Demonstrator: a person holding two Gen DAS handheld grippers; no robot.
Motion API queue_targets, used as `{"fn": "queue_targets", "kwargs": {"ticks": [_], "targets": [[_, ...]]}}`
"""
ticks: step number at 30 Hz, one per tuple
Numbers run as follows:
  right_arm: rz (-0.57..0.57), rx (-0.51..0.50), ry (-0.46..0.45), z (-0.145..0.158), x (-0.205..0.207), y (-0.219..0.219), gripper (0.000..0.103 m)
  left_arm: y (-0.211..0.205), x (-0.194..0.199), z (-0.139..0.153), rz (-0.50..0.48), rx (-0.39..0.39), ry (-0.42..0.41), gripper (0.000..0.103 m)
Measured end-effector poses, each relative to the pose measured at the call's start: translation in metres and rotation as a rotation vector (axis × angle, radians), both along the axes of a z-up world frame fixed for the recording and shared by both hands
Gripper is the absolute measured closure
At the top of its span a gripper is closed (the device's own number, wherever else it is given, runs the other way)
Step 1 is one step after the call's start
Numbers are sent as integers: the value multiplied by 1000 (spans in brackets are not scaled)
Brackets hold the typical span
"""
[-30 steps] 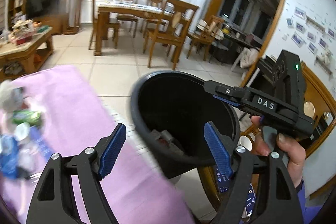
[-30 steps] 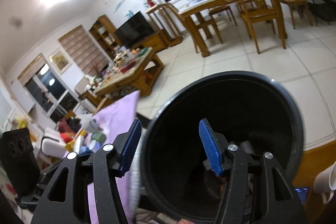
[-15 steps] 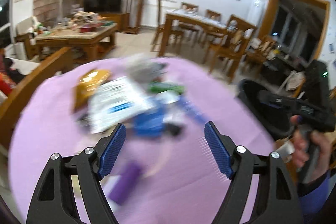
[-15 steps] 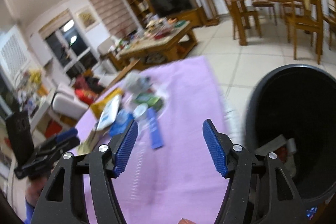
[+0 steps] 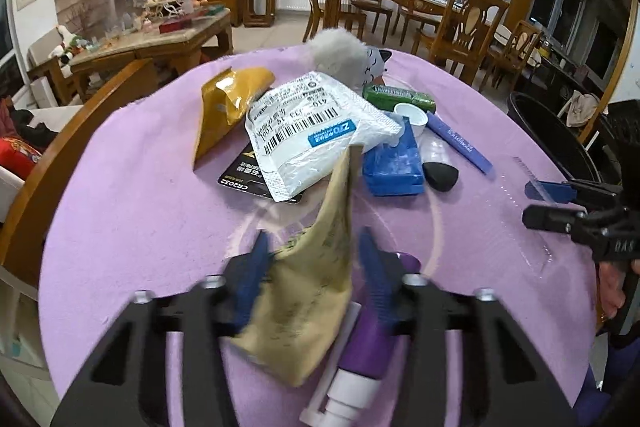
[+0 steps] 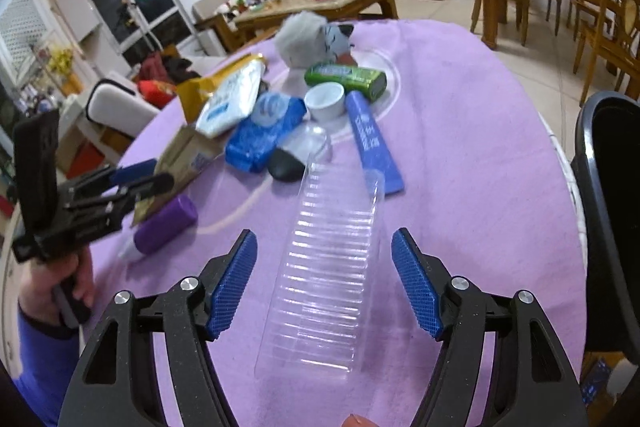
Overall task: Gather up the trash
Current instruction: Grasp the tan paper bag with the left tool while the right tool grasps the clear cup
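Trash lies heaped at the middle of my purple tabletop [image 5: 132, 211]. My left tongs [image 5: 312, 267] are closing around a tan paper pouch [image 5: 316, 287]; the blue pads sit near both its sides, though blur keeps me from telling whether they pinch it yet. The pouch's upper end tucks under a white courier bag [image 5: 308, 131] at 12 o'clock from the tongs, which overlaps a yellow packet [image 5: 224, 99] at 11 o'clock and a black CR2032 battery card [image 5: 244, 175]. A purple pump bottle [image 5: 368, 343] lies just beside the pouch at 5 o'clock.

My right tongs [image 6: 324, 287] stand wide open, holding nothing, with a clear ribbed plastic tray [image 6: 328, 267] lying between the pads and touching neither. Past its far end, at 12 o'clock, a blue-violet tube [image 6: 370, 143], a black oval sponge [image 6: 285, 165], a blue wipes pack [image 6: 264, 131], a white cup [image 6: 326, 101] and a green gum pack [image 6: 346, 77] cluster together, with a grey plush cat [image 6: 310, 39] behind them. A black bin [image 6: 608, 211] stands off the tabletop edge at 3 o'clock.
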State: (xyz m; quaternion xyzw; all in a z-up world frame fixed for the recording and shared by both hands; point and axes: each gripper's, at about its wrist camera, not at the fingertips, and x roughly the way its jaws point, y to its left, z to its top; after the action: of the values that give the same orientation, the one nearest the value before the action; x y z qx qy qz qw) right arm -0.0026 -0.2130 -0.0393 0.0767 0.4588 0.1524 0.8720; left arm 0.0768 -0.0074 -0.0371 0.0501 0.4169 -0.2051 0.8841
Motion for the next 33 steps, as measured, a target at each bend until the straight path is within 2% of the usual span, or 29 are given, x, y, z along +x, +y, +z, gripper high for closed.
{"fn": "queue_targets", "kwargs": {"ticks": [1,3,5,11,13,15,23,25,26,27,31,32,33], "targets": [[2,-12,4,-2,0,3,40,2,0,0,3,-10,4,62],[8,-29,12,-6,1,3,58,2,3,0,6,-20,6,63],[16,-36,16,-9,2,5,64,2,4,0,8,-26,12,66],[33,-16,-22,-2,-1,5,67,4,-1,3,24,-23,-7,69],[35,-4,-47,6,-3,4,69,7,-6,8,37,-44,-27,69],[34,3,-66,12,-4,1,83,9,-11,16,41,-76,-48,70],[33,35,-109,31,-7,-16,83,-11,-28,50,27,-106,-134,70],[48,50,-92,29,-7,-17,71,-19,-32,55,19,-108,-144,70],[61,66,-79,26,-7,-20,47,-24,-34,58,13,-112,-148,70],[71,69,-73,25,-9,-20,27,-28,-35,60,7,-117,-150,70],[114,50,-51,15,-11,-11,25,-40,-41,65,-15,-134,-150,70],[127,32,-35,11,-10,-7,26,-44,-41,66,-21,-135,-149,70],[140,18,-19,6,-8,-3,32,-44,-42,66,-24,-137,-148,70]]}}
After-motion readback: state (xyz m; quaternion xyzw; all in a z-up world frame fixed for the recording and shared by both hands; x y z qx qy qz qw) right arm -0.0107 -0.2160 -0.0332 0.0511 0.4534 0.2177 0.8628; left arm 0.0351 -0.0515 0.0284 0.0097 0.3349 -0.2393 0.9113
